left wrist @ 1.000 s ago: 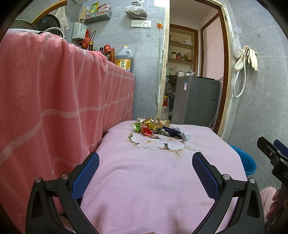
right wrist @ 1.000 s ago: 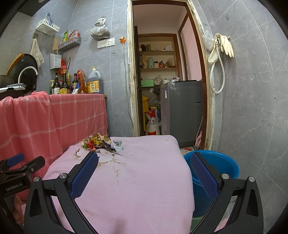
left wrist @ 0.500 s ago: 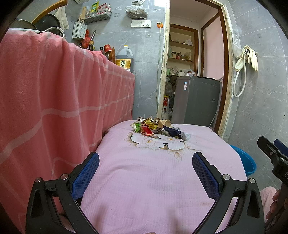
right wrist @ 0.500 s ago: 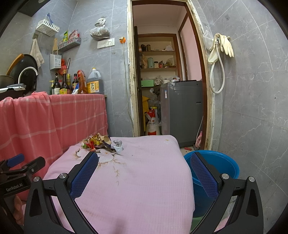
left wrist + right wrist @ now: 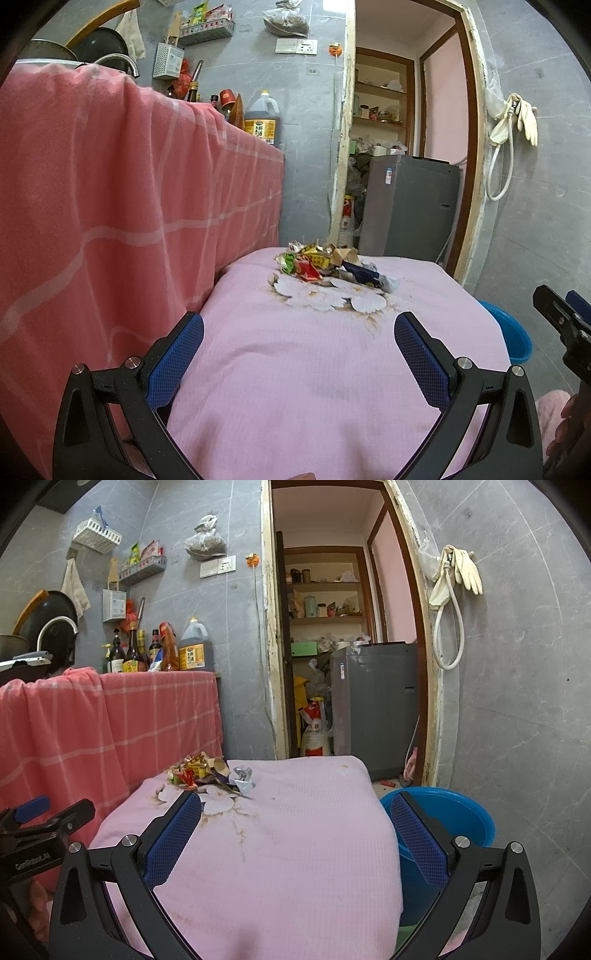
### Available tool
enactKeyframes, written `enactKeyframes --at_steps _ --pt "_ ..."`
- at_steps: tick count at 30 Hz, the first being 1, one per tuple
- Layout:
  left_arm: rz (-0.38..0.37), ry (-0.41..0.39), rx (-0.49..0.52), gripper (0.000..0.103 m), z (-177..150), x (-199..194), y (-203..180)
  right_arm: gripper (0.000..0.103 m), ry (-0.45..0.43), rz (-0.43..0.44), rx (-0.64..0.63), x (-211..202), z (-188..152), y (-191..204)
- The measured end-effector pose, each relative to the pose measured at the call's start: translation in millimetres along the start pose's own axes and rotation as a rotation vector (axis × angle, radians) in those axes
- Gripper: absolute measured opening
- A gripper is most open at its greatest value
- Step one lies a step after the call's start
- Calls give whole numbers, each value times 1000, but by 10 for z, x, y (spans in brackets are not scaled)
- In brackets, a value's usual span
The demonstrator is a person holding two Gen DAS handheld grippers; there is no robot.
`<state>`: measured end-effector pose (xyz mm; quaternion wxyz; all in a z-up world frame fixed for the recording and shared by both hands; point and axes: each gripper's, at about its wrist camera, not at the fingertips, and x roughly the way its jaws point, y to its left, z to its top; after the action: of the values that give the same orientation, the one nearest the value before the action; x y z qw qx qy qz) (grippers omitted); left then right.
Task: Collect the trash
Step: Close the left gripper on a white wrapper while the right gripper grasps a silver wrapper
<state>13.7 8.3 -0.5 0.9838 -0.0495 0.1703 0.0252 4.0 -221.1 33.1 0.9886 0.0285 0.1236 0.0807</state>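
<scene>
At the far end of the pink surface: that's where everything sits rn.

Trash pile (image 5: 327, 264): crumpled wrappers, bits of card/foil, one dark blue wrapper, all bunched together on the far part of the surface (image 5: 303, 369), partly lying on the printed white flowers. Closer to the left/far corner than the right edge. Looks light and crinkly, so prob easy to pinch but bits may slip or scatter.

Bucket (image 5: 454, 819): blue, on the floor just beside the right edge of the surface, below its level. Best guess for where the trash goes. What shows of the inside looks bare, but can't see the bottom.

Left tool (image 5: 298, 330): fingers spread wide, nothing between them, hovering over the near half of the surface, well apart from the pile. Pointed more or less straight at it.

Right tool (image 5: 295, 810): also spread wide w/ nothing in it, over the near half, nearer the bucket side.

Progress: basically zero imo. Pile looks whole, no piece in either tool, nothing visible in the bucket. Everything is left: reach, grab, carry over, drop, repeat.

Next move (guess): left tool is lined up best, needs to go fwd and down onto the nearest wrapper.

Surroundings: red checked cloth (image 5: 110, 206) hanging on the left w/ bottles on top, grey tile walls, open doorway behind w/ a grey appliance (image 5: 373, 705).
</scene>
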Motion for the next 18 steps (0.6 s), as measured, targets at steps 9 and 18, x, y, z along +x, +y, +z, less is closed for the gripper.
enactKeyframes --at_steps 9,18 --pt "57 32 1 101 233 417 50 103 18 64 -2 421 176 -43" --pt "94 89 -36 101 437 1015 268 103 51 109 4 1053 360 -93"
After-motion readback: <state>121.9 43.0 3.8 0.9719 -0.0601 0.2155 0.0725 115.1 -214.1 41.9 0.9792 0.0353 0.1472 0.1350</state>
